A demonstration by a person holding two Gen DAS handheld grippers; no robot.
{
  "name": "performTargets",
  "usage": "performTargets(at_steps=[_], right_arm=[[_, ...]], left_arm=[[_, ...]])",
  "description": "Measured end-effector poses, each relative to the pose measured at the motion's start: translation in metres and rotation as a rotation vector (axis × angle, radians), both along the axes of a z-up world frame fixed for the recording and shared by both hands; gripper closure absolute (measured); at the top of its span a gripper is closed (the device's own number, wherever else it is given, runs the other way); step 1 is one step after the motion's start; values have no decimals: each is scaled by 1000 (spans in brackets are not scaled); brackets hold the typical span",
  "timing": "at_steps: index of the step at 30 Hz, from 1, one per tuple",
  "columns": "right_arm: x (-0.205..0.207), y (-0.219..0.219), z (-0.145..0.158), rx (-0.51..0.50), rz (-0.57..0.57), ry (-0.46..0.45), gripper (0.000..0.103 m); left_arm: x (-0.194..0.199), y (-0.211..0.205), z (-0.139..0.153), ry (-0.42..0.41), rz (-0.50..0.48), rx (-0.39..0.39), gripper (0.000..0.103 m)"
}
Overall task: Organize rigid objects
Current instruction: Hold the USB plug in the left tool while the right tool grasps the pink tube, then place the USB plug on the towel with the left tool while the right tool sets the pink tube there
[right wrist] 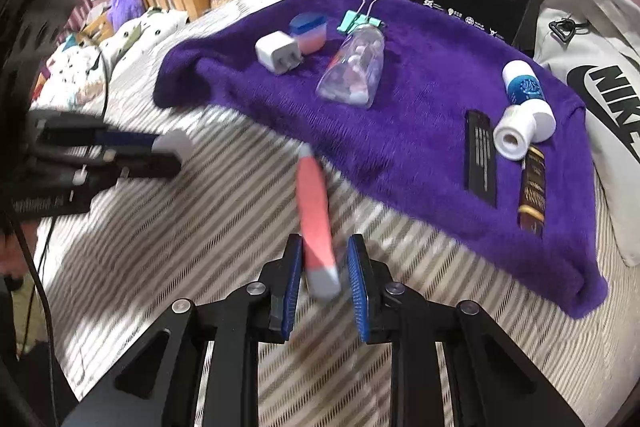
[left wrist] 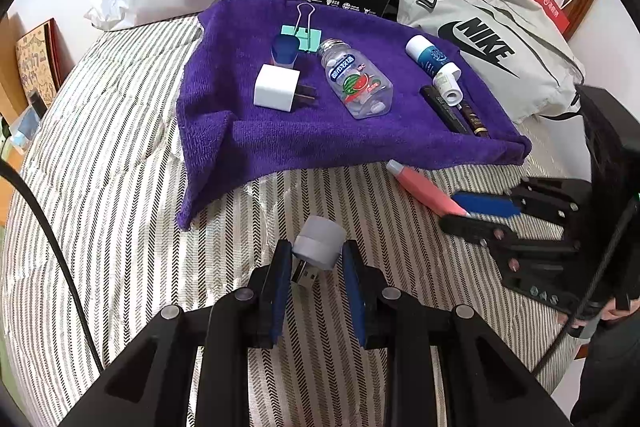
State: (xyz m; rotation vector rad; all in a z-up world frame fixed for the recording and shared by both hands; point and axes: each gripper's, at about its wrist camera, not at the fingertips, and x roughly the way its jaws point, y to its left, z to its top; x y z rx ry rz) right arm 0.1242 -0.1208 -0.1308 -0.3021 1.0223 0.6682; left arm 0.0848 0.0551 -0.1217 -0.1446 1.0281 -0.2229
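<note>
While my left gripper clamps a small white USB adapter over the striped bed, my right gripper pinches a pink tube, both apparently bound for the purple towel.

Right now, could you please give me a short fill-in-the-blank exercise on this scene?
1. The left gripper holds a pale ____ plug.
2. The pink tube lies between the ____ gripper's fingers.
3. The white charger rests on the ____ towel.

Missing: USB; right; purple
</note>
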Motion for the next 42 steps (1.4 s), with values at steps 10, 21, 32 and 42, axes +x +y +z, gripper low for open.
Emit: performTargets(at_steps=[10,21,32,42], right_arm=[[-2,3,5,-66,-3,22,87],[-6,-5,4,-53,-47,27,88],[-9,-35,41,38,-83,17,88],[49,-45,63,62,-150,-33,88]], left_arm=[[0,0,1,-1,0,0,78],[3,-4,-5,5,10,11,78],[14,2,16,-39,24,2,78],[38,-2,38,-79,20,26,78]])
